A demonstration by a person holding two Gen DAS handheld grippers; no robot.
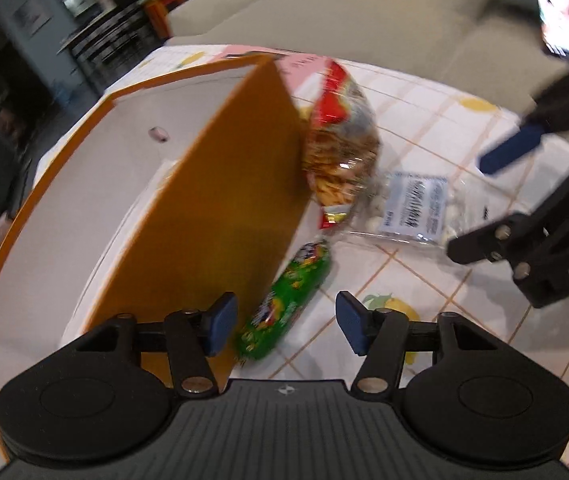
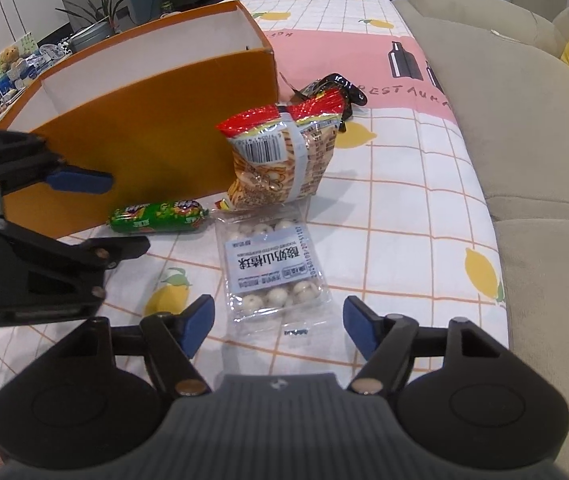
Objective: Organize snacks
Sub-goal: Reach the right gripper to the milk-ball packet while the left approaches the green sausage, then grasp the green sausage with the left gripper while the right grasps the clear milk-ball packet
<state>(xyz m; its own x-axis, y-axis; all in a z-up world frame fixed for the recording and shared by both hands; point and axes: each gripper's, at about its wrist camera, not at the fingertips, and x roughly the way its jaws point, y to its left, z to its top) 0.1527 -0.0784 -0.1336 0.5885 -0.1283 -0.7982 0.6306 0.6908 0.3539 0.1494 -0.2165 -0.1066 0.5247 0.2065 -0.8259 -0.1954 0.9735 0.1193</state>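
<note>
A counter [image 2: 424, 184] under a lemon-print checked cloth carried an orange cardboard box [image 2: 152, 120] by its left edge. Against the box leaned a red crisp bag [image 2: 280, 156], with a green sausage stick [image 2: 160, 216] and clear candy packet [image 2: 274, 268] beside it. A beige sofa [image 2: 524, 112] flanked the right edge. Left claw [image 1: 286, 322] and right claw [image 2: 278, 326] both stood apart, empty.

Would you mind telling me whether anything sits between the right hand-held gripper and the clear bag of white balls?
Nothing visible does. The right hand-held gripper is open just above the near end of the clear bag, with only bare tablecloth around it. The green sausage and red snack bag lie beyond it.
</note>
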